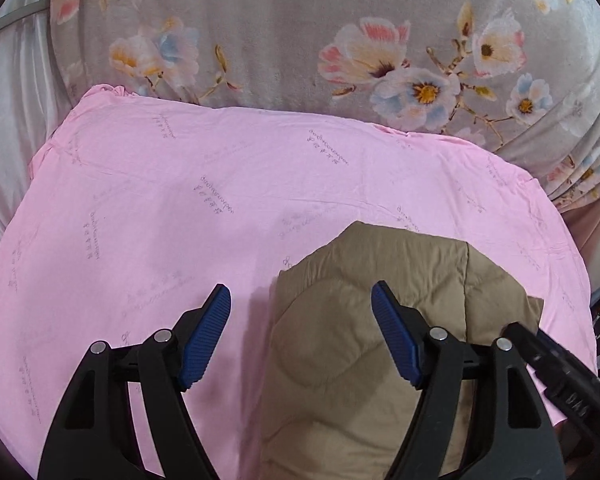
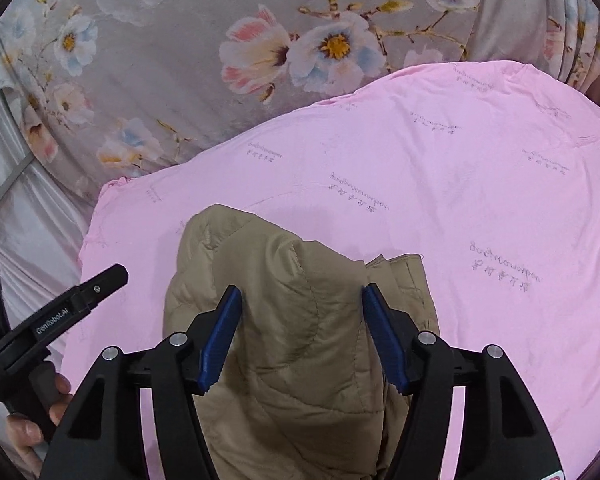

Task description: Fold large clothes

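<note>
Tan quilted jacket [image 2: 292,340] lies folded in a bundle on pink sheet [image 2: 480,200].

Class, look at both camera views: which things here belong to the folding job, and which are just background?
Part of the job:
tan quilted jacket
left gripper, open
right gripper, open

Just background:
pink sheet under the jacket
floral bedcover behind it

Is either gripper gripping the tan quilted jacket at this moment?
No: both the left gripper and the right gripper are open above the tan quilted jacket, their blue pads spread wide with nothing pinched between them.
</note>
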Demonstrator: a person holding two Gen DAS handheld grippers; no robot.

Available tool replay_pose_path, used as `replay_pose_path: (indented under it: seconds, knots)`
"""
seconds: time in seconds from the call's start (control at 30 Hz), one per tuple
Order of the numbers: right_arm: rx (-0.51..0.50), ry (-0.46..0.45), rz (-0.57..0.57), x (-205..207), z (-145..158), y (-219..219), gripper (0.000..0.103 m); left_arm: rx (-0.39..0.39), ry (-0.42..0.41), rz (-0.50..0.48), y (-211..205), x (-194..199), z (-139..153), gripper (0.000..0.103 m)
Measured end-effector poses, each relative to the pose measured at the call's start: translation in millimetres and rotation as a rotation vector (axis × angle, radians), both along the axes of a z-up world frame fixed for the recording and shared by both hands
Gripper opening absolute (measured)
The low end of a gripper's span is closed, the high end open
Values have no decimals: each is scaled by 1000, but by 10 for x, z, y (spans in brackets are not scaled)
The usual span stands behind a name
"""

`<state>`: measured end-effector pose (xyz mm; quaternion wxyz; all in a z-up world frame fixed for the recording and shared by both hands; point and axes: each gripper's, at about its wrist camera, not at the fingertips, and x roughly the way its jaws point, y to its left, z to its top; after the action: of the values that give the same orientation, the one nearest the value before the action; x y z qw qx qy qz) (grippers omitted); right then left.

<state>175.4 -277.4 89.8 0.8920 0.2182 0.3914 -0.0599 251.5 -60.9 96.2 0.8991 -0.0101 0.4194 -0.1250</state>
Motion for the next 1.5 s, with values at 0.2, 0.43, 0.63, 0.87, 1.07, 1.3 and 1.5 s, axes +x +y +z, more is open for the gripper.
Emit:
replay_pose_path:
  seconds: [0.2,0.43,0.63,0.87,1.07,1.3,1.5]
  knots:
    - [-47,62,-41,39,-366,-147,15,39,79,-17,-274,204,-379,70]
    - [-170,103,-37,62,-700,-106,16,43,115,-14,-468,240,-865,72]
    - [-170,98,-26,103,-890,-154,18,40,100,1,-497,245,-1021,76]
    - [-162,87,-20,150,-1020,-187,18,83,58,16,-591,223,-1129,77]
    - [-151,76,-16,185,-1095,-209,18,105,40,30,-641,244,-1188,78]
    - [-133,61,-14,199,-1136,-247,18,126,20,39,-686,242,-1234,78]
    - [-112,55,2,196,-1122,-278,20,133,12,43,-689,237,-1230,78]
